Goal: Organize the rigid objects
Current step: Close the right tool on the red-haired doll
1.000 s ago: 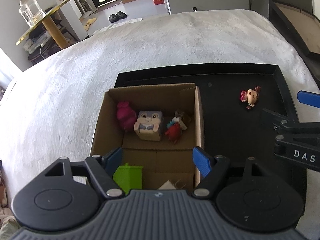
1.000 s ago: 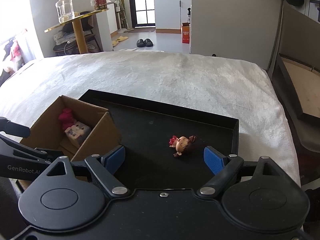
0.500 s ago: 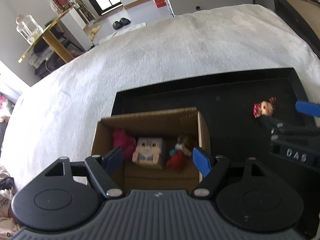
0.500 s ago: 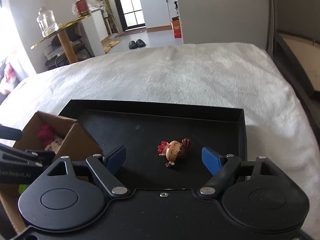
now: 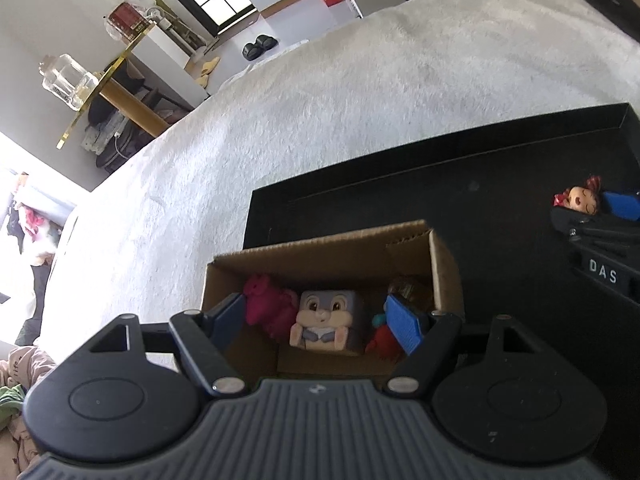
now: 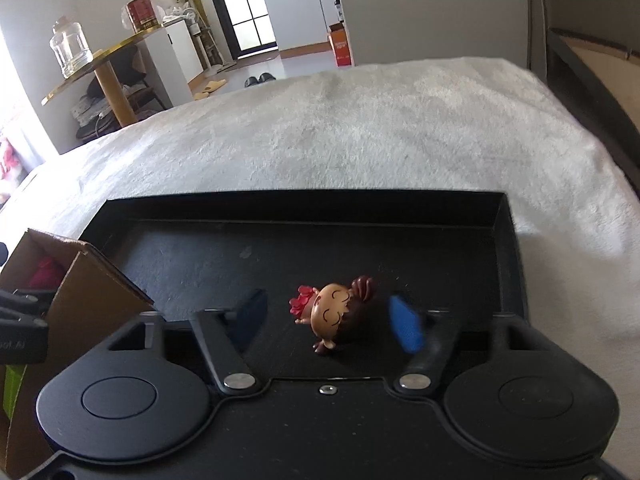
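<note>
A small doll figurine (image 6: 332, 312) with a red bow lies on the black tray (image 6: 506, 248), between the open fingers of my right gripper (image 6: 326, 318). It also shows in the left wrist view (image 5: 578, 199), next to the right gripper's blue pad. A cardboard box (image 5: 332, 246) stands at the tray's left end and holds a grey bunny cube (image 5: 326, 320), a magenta toy (image 5: 266, 306) and a red toy (image 5: 382, 340). My left gripper (image 5: 316, 320) is open and empty, over the box's near side.
The tray lies on a white fluffy blanket (image 6: 360, 128). A green object (image 6: 10, 384) shows in the box's near part. A gold side table (image 6: 100, 68) with a glass jar stands beyond the bed at the left.
My right gripper has moved forward and down, so the doll now lies between its fingers. My left gripper has drawn back and tilted; the box sits lower in its view.
</note>
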A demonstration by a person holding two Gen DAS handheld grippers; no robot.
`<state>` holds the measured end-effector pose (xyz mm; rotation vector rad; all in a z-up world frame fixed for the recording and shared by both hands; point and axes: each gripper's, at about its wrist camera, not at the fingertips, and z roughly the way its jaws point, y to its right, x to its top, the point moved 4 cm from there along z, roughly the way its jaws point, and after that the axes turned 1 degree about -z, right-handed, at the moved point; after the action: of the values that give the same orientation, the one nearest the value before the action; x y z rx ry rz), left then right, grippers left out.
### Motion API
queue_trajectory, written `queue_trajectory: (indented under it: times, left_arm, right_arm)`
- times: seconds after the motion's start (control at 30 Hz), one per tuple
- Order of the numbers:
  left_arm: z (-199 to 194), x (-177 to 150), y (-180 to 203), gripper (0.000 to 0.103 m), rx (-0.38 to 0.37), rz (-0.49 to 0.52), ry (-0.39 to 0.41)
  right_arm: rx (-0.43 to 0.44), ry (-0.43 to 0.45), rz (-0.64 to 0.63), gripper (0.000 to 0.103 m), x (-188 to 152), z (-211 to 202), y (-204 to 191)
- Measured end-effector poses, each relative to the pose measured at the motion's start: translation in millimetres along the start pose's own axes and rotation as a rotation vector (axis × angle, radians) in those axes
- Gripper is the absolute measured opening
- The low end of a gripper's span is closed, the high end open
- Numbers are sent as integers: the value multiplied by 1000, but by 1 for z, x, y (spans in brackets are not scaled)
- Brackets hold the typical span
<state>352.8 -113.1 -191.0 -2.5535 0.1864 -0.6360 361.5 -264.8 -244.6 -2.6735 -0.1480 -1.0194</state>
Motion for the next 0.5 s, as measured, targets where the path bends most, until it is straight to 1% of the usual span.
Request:
queue_trajectory:
  times: [0.17, 0.5]
  left_arm:
    - [-2, -2, -2, 76, 4, -5, -7]
    - [-11, -6, -8, 76, -7, -13, -3]
  right_arm:
    - [-5, -16, -74, 44, -10, -9, -8]
    - [-3, -53, -98, 44, -26, -26, -6]
